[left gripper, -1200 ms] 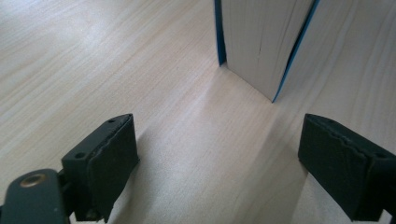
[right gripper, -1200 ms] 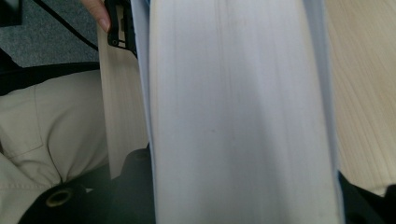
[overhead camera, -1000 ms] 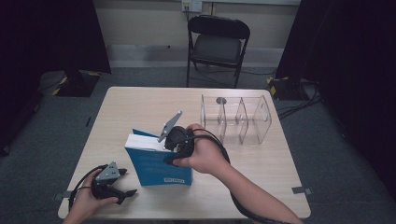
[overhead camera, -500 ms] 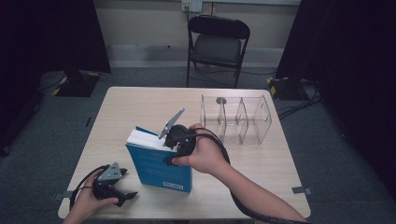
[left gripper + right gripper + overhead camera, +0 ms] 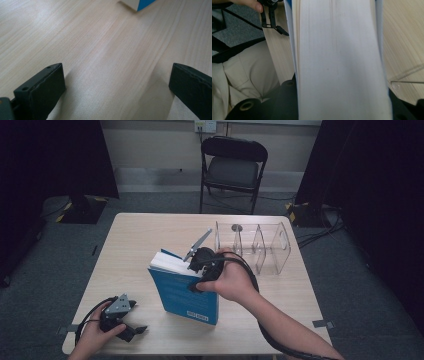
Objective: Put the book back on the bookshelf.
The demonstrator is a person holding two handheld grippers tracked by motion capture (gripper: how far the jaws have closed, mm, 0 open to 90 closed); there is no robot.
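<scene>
- The right claw point(image 5: 192, 270) clamps a thick blue book point(image 5: 185, 292) across its page block, one jaw against each cover; the white page edges point(image 5: 337, 62) run between the jaws in the right gripper view.
- The book stands tilted on the table point(image 5: 145, 235), near the middle, its blue cover facing the person.
- The left claw point(image 5: 134, 330) rests at the table's near left corner, well apart from the book; its jaws have just been opening and stand wide with only bare wood between them.
- A clear plastic rack point(image 5: 260, 247) with dividers sits to the right of the book, towards the far side.
- A black folding chair point(image 5: 232, 167) stands beyond the table.
</scene>
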